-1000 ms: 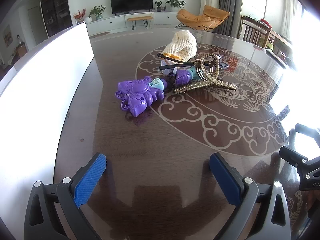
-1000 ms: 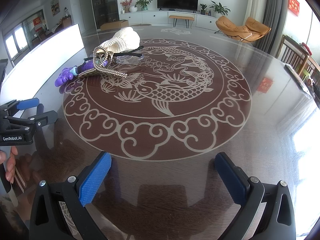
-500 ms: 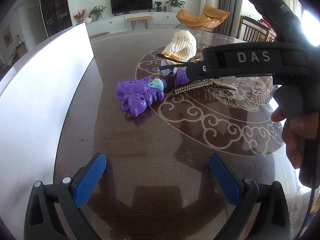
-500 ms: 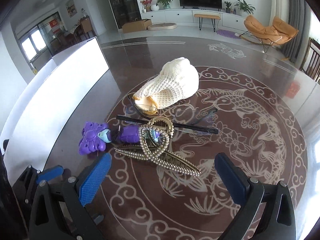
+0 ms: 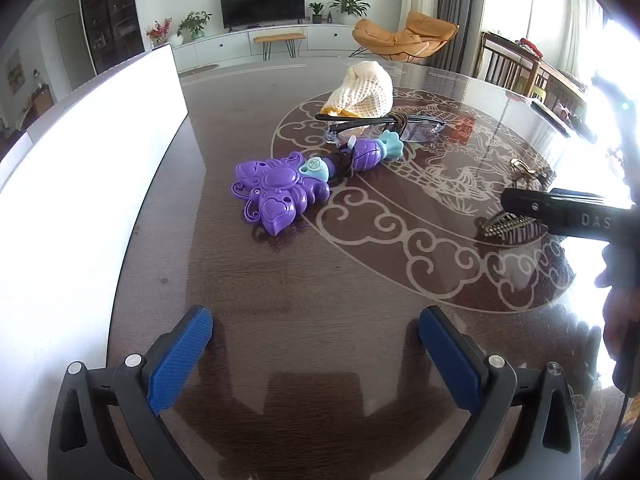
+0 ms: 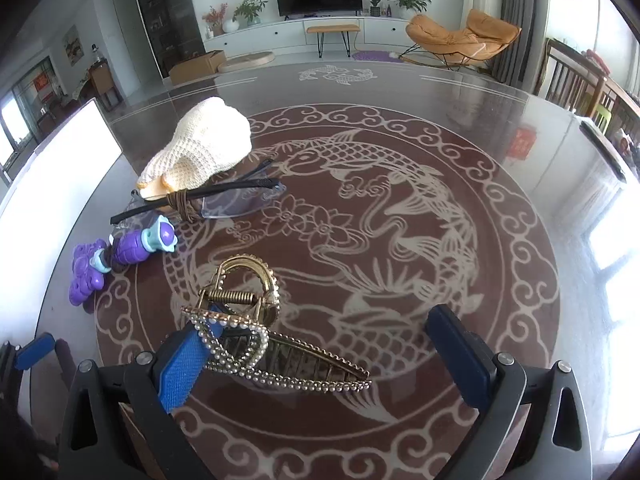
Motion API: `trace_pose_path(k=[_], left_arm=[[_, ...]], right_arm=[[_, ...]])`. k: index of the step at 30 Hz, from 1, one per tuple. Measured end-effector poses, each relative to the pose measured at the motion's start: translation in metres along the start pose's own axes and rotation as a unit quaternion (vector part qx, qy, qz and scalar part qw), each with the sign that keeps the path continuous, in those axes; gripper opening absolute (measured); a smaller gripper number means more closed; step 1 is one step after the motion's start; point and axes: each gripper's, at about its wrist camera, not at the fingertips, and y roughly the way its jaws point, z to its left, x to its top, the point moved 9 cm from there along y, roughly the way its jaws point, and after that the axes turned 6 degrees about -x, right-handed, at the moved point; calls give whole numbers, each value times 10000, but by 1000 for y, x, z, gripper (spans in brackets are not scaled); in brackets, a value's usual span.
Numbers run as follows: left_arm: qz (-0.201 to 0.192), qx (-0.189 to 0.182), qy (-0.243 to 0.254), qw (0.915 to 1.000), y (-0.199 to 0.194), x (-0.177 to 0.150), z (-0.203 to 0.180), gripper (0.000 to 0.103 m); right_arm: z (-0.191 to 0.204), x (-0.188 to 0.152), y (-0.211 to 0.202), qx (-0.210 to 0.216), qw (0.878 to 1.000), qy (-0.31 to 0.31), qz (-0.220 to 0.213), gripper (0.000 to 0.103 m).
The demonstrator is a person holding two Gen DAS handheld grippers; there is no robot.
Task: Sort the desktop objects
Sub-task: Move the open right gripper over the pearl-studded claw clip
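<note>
Right tool (image 6: 316, 356) spread wide around pearl hair claw (image 6: 256, 336), left tool (image 5: 316, 352) agape, glossy carp-patterned table (image 6: 400, 216), living room behind

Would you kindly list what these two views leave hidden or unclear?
- Left wrist view: the hair claw clip is mostly covered by the right gripper's black body, and window glare washes out that edge.
- Right wrist view: the purple butterfly toy is small and foreshortened near the left edge.
- Right wrist view: whether the clip touches the table is unclear.
</note>
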Motion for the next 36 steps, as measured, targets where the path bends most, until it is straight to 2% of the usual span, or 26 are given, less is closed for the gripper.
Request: trace_pose_path(k=[4,6,10,20,24,26,32,36], left_arm=[[0,0,0,10000,0,0,0,103],[0,-1,0,10000,0,0,0,103],[-1,-1,-1,10000,0,0,0,103],[-6,12,-19,10000,0,0,2,103],[-6,12,-19,10000,0,0,2,103],[-6,11,-20,10000,0,0,2,103],[-6,11,-21,10000,0,0,2,103],[-5,11,-20,10000,0,0,2,103]], right_arm=[[-24,-18,-39,-6,9982,-221,-565,102],[-30,-26,-53,-31,9973,-244,-697,103],[-21,-36,-54,58,9983,-187,-547,103],[5,-16,-33,-281,9968,-19,-751,103],[-5,-13,-19,-602,9968,-108,-514,103],[-10,-17,-20,-567,9968,-189,-521,103],[-41,-31,-31,-878,9933,-577,-485,103],[-55,-34,-43,-830,9933,-614,-513,103]])
